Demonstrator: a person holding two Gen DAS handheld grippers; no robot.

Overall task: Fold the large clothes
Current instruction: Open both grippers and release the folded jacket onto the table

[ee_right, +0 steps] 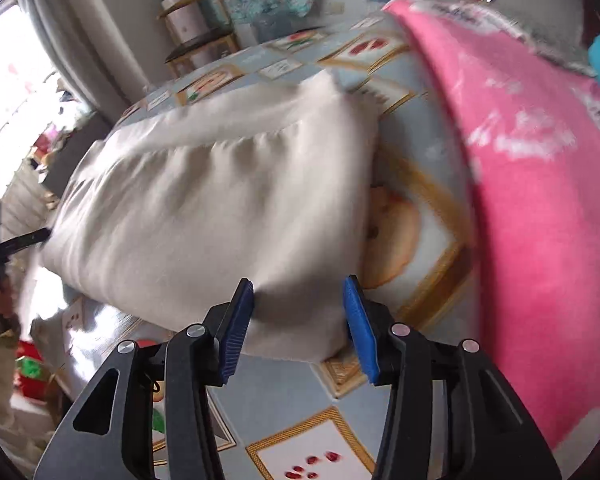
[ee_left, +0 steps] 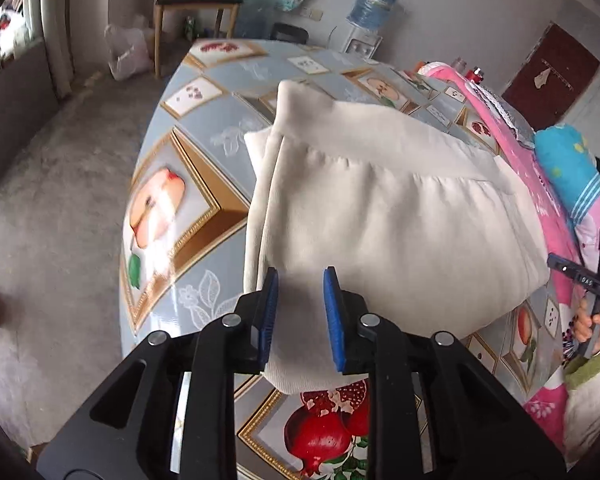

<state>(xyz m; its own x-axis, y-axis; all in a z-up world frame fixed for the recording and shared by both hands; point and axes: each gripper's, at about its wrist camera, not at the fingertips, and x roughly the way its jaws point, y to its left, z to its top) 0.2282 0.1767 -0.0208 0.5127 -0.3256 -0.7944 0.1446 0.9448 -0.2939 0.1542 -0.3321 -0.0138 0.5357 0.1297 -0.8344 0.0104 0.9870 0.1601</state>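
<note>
A cream garment (ee_left: 380, 208) lies folded into a thick bundle on the table (ee_left: 204, 152), which has a fruit-print cover; its gathered waistband faces the far side. My left gripper (ee_left: 301, 274) hovers over the bundle's near left corner, blue pads apart, with cloth showing between them but not pinched. In the right wrist view the same garment (ee_right: 220, 200) fills the middle. My right gripper (ee_right: 298, 284) stands open over the bundle's near right corner, its pads clear of the fabric. That view is motion-blurred.
A pink blanket (ee_right: 540, 200) is piled along the table's right side, with a blue cushion (ee_left: 568, 164) beyond it. A wooden chair (ee_left: 196, 4), a plastic bag (ee_left: 126, 54) and a water dispenser (ee_left: 370, 8) stand past the far end. Concrete floor (ee_left: 60, 200) lies to the left.
</note>
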